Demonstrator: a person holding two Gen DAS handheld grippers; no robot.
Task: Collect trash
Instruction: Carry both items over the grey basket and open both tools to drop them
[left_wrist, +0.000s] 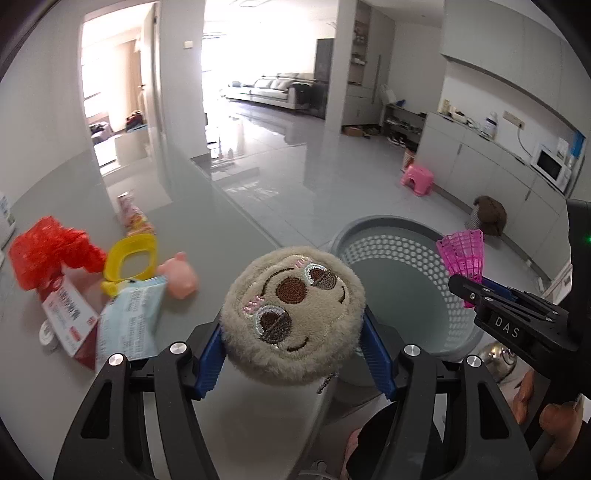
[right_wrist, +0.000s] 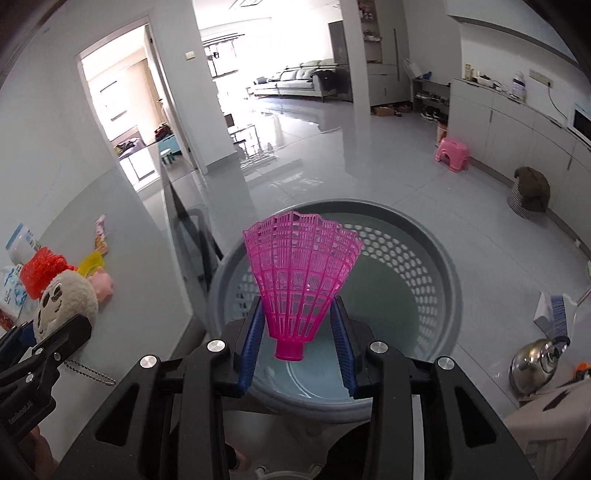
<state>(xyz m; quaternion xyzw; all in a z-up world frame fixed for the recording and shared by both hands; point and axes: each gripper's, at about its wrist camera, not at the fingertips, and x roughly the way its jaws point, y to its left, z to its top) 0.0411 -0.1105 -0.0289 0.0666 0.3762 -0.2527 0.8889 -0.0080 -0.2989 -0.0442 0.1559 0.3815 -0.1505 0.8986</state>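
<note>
Pink mesh shuttlecock (right_wrist: 301, 280), beige plush face (left_wrist: 293, 314), grey perforated basket (right_wrist: 424, 236), blue-padded jaws

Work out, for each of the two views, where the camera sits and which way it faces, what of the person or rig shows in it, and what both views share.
Left wrist: sits on the left gripper, looking down over the table edge; its pads clamp a plush face toy; the right gripper and fingers show.
Right wrist: sits on the right gripper, looking down into the grey basket; its pads pinch a pink shuttlecock; the left gripper shows at left.
Shared: basket, toy, shuttlecock, pink stool.
</note>
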